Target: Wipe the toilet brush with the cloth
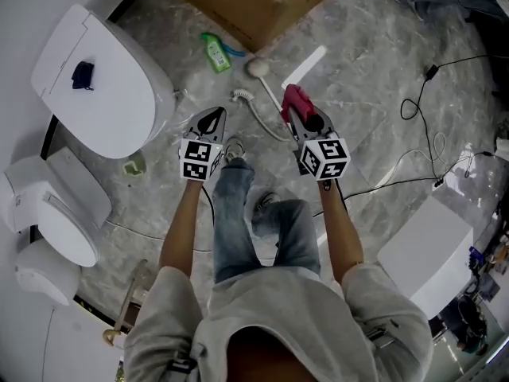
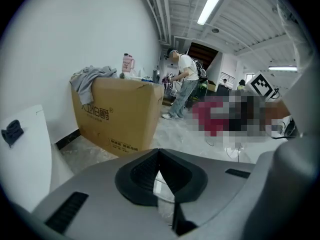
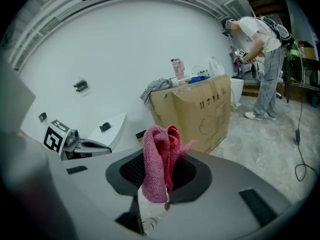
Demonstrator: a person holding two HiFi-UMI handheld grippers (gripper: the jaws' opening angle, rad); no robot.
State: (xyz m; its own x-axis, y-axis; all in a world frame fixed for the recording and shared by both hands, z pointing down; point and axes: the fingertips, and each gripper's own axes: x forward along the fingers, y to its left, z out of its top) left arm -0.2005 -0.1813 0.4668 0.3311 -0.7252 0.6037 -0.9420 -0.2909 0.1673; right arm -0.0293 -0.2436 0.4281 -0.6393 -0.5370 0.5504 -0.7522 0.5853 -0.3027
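We cannot see where the handle of the toilet brush (image 1: 257, 68) ends: in the head view it runs under the right tongs (image 1: 293, 108) and the cloth (image 1: 295, 99) and is lost there. Neither gripper view shows the brush. A white hose (image 1: 258, 116) curls on the floor beside it, and we cannot tell what it belongs to.

The floor (image 1: 366, 78) is grey marbled stone, with no surface raised above it. A white toilet (image 1: 103, 86) with its lid shut stands at the left, a cardboard box (image 1: 254, 2) at the far side, a green bottle (image 1: 215, 52) before the box, and thin cables (image 1: 429, 134) trail at the right. A person (image 3: 262, 59) bends over further back in the room.

The right tongs are clamped on the pink cloth, which sticks up between them. The left tongs (image 1: 211, 122) are closed with nothing between them. The brush lies flat on the floor, its round head ahead of both tongs and between them, nearer the right.
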